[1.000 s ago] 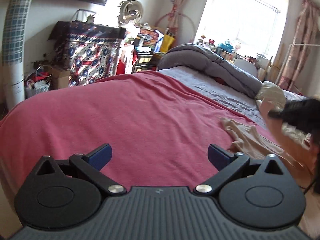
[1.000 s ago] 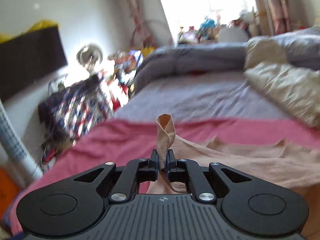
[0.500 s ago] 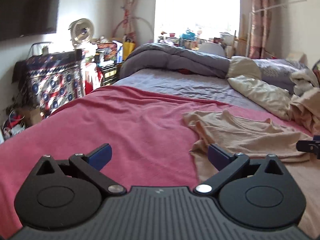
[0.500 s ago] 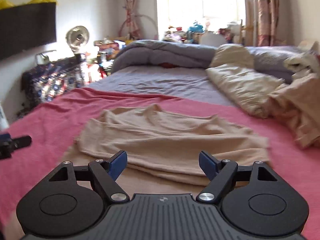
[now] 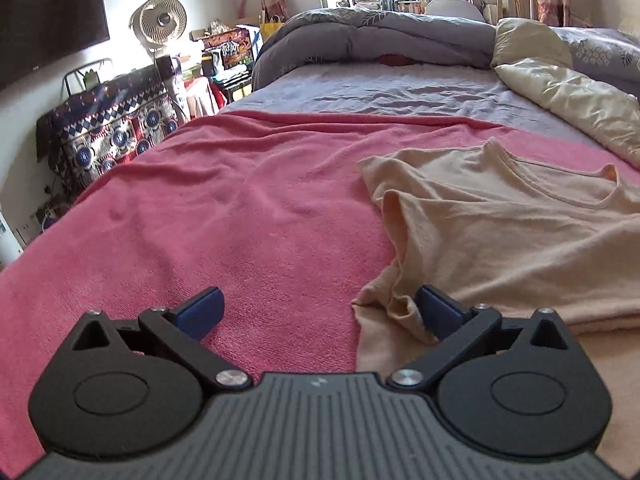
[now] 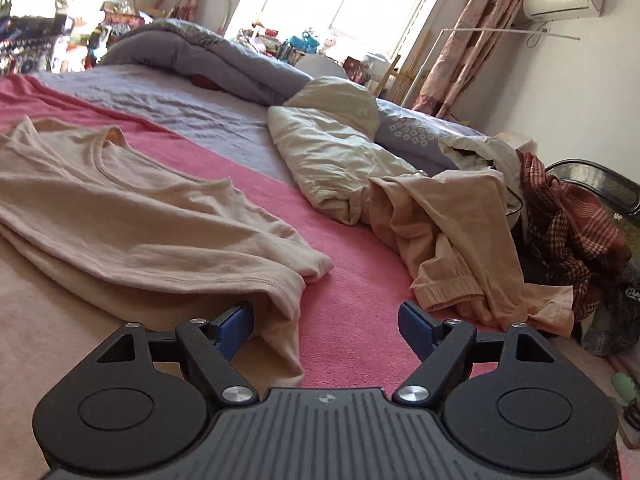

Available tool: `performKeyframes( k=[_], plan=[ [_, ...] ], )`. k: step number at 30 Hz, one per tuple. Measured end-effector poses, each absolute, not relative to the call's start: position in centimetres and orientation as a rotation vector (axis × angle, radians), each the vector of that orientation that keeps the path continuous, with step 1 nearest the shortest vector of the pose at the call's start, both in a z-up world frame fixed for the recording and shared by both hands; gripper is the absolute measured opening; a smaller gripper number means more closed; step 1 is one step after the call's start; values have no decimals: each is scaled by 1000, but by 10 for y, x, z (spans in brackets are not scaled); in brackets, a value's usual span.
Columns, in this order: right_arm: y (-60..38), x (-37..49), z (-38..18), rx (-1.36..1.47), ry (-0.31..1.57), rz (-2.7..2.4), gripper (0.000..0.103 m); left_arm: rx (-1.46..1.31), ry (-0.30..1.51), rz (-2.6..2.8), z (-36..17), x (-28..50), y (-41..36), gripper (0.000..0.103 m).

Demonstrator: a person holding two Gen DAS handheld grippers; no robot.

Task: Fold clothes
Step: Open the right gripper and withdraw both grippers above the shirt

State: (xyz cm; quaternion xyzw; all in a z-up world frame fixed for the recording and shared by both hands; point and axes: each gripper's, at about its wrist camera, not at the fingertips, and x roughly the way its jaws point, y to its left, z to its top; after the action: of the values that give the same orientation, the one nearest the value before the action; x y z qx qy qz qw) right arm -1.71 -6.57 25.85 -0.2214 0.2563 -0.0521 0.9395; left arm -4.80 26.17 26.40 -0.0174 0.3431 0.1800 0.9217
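I see the soft, floppy peach cotton T-shirt (image 5: 500, 216) lying flat on the pink fuzzy blanket (image 5: 224, 208), at two o'clock from my wide-open, empty left gripper (image 5: 320, 312) and ten o'clock from my wide-open, empty right gripper (image 6: 326, 320), so I would pinch its bottom hem corners.

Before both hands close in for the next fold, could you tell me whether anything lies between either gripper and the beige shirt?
Nothing visible does. The left gripper and the right gripper are open at the beige shirt, its edges between their fingers.
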Motion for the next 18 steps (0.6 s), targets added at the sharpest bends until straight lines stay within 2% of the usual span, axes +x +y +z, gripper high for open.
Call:
performKeyframes(
  k=[3, 5, 6, 11, 15, 18],
  plan=[
    [-79, -15, 254, -468, 521, -207, 78, -93, 710, 349, 263, -52, 271, 103],
    [-96, -17, 255, -395, 554, -212, 86, -102, 710, 344, 264, -53, 274, 103],
    [-105, -18, 255, -359, 574, -213, 86, -105, 710, 342, 264, -53, 275, 103],
    [-115, -23, 248, -352, 627, -172, 87, -110, 716, 321, 268, -55, 280, 103],
    [-122, -34, 253, -427, 670, -157, 86, 15, 720, 348, 274, -60, 292, 103],
    [-152, -47, 264, -288, 703, -61, 86, 81, 743, 461, 275, -66, 319, 103]
  ],
)
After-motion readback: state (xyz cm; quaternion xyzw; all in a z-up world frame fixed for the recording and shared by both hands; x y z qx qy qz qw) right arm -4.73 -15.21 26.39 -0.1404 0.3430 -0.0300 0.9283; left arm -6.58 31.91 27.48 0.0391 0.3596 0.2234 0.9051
